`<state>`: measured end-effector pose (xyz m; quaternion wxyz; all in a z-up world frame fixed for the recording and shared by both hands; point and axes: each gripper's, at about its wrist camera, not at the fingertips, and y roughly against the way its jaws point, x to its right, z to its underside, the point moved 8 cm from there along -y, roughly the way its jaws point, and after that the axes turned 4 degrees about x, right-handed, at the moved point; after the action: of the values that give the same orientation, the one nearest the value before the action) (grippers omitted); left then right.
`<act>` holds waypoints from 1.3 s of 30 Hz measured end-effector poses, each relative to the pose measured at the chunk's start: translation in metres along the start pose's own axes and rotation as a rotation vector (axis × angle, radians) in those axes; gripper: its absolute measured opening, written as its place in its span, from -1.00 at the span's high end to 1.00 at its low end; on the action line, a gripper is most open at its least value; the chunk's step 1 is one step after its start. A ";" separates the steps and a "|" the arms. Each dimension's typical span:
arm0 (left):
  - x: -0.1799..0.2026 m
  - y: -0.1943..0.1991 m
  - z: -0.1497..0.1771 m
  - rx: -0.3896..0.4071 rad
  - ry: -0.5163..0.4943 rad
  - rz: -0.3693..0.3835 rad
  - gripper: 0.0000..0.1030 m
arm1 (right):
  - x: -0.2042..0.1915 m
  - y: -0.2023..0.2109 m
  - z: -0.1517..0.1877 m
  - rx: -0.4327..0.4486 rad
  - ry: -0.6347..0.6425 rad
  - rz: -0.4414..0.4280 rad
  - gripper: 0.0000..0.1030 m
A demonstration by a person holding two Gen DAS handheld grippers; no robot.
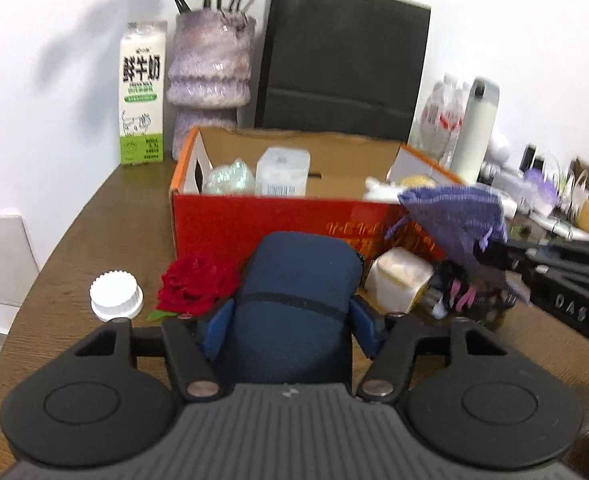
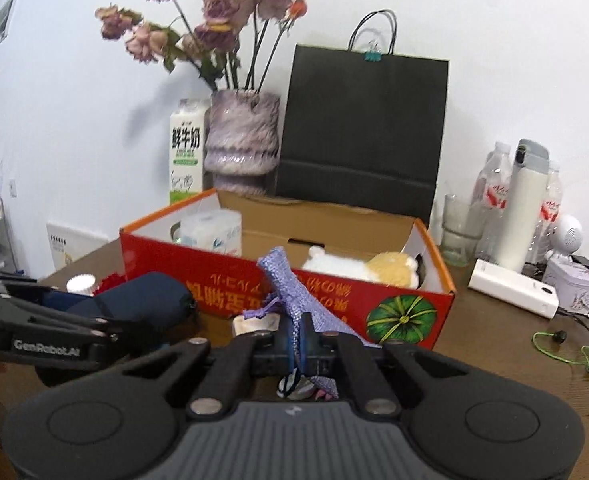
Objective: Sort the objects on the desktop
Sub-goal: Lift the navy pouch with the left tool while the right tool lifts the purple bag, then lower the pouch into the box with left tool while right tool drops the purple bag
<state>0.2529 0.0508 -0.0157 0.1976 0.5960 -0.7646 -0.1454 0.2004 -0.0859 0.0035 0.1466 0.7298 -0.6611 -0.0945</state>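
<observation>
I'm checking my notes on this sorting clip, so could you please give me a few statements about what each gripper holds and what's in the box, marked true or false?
1. The left gripper is shut on the navy case. True.
2. The right gripper is open and holds nothing. False: it is shut on the purple pouch.
3. The plush toy lies inside the red box. True.
4. The milk carton stands inside the red box. False: it stands on the table behind the box, beside the vase.
5. The red rose lies on the table in front of the box. True.
</observation>
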 end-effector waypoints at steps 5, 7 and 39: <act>-0.003 0.018 -0.016 0.074 0.047 -0.004 -0.23 | 0.005 0.006 -0.007 0.030 -0.018 0.008 0.96; -0.003 0.023 -0.020 0.085 0.059 -0.011 -0.23 | 0.008 0.010 -0.014 0.053 -0.024 0.008 0.97; 0.025 -0.094 -0.132 0.176 0.230 -0.032 -0.23 | 0.059 -0.103 -0.121 0.244 -0.152 0.012 0.97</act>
<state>0.3907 0.0050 0.0608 0.2285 0.6360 -0.7370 -0.0120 0.3436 -0.1256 0.0855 0.0066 0.7290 -0.6812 -0.0676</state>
